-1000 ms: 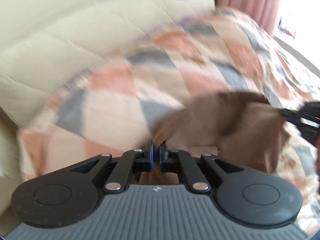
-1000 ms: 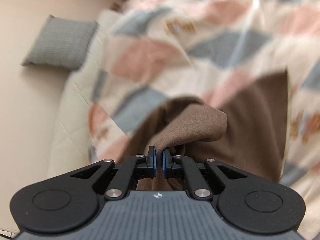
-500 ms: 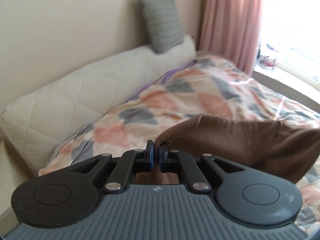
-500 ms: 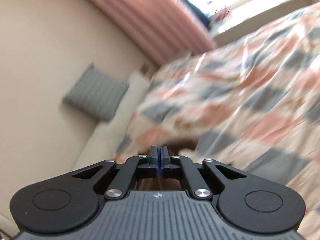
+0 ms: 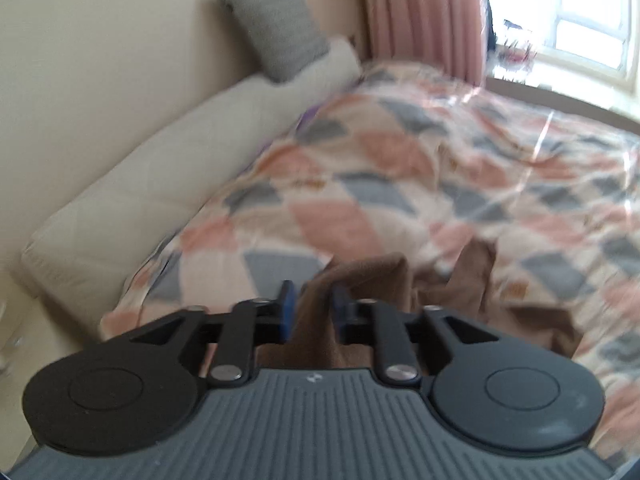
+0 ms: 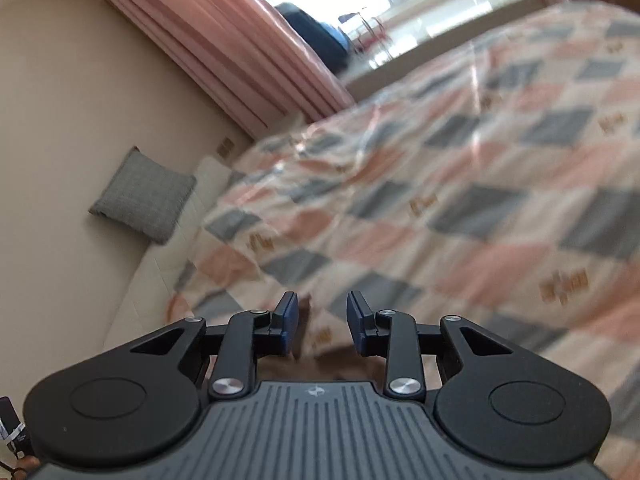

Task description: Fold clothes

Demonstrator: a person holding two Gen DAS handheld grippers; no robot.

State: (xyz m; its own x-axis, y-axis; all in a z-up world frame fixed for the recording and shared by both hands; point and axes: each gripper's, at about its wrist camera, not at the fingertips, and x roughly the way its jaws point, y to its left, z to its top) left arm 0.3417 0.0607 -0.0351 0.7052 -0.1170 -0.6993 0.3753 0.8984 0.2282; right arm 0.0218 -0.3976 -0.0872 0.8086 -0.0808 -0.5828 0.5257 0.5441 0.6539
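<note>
A brown garment (image 5: 472, 280) lies bunched on the patchwork quilt (image 5: 400, 168) at the near edge of the bed. One fold of it stands up between the blue pads of my left gripper (image 5: 313, 308), whose jaws are opening and no longer pinch the cloth. In the right wrist view my right gripper (image 6: 322, 320) hangs over the quilt (image 6: 440, 200) with its jaws opening too. Nothing sits between its pads. A strip of the brown garment (image 6: 332, 364) shows low down behind its fingers. Both views are blurred by motion.
A long cream bolster (image 5: 140, 200) runs along the wall beside the bed, with a grey cushion (image 5: 276, 28) leaning on it. Pink curtains (image 5: 420, 12) and a bright window (image 5: 588, 32) stand beyond the bed's far end. A dark bag (image 6: 316, 36) rests by the window.
Both grippers were shut on the brown garment and lifted it up; now both have their jaws apart. The cloth has dropped from the right gripper and sags between the left pads.
</note>
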